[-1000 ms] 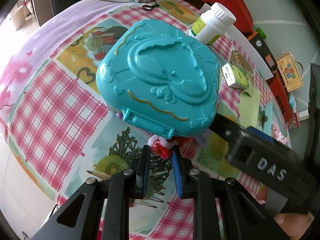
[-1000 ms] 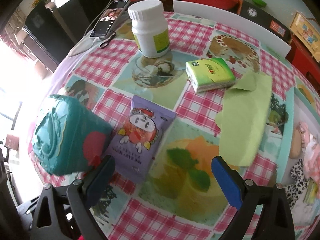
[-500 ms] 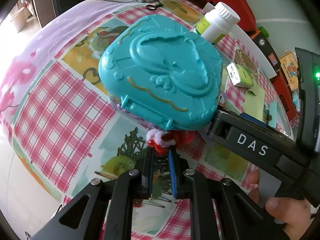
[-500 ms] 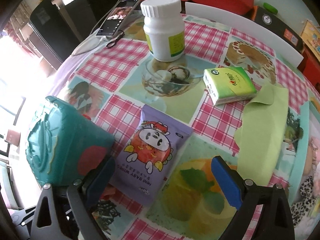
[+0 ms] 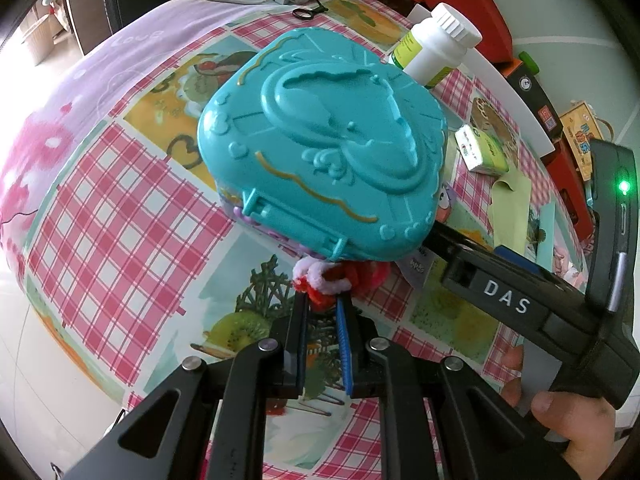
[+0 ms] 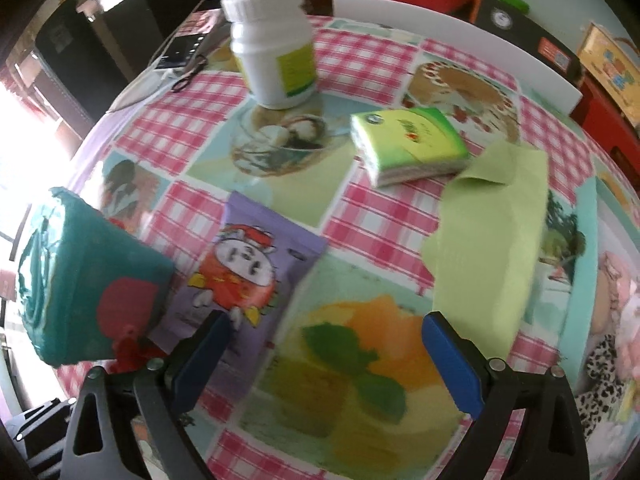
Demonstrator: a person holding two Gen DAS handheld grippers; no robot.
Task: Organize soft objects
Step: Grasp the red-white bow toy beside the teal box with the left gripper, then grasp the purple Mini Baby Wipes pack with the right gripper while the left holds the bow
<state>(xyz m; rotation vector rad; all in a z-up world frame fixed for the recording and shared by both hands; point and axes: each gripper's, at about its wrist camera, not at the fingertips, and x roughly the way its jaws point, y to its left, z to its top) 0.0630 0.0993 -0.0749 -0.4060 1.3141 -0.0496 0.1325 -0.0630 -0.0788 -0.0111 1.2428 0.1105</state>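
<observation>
While the left gripper (image 5: 322, 308) pinches the red-and-white fuzzy toy (image 5: 320, 282) at lower centre, beside the teal case (image 5: 320, 160), only the right wrist view shows the right gripper (image 6: 320, 352) spread wide and empty over the purple wipes pack (image 6: 248, 264).

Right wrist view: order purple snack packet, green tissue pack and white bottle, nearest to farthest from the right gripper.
From the right gripper:
1. Purple snack packet, just ahead of its left finger.
2. Green tissue pack, mid-table, right of centre.
3. White bottle, far edge, upright.
</observation>
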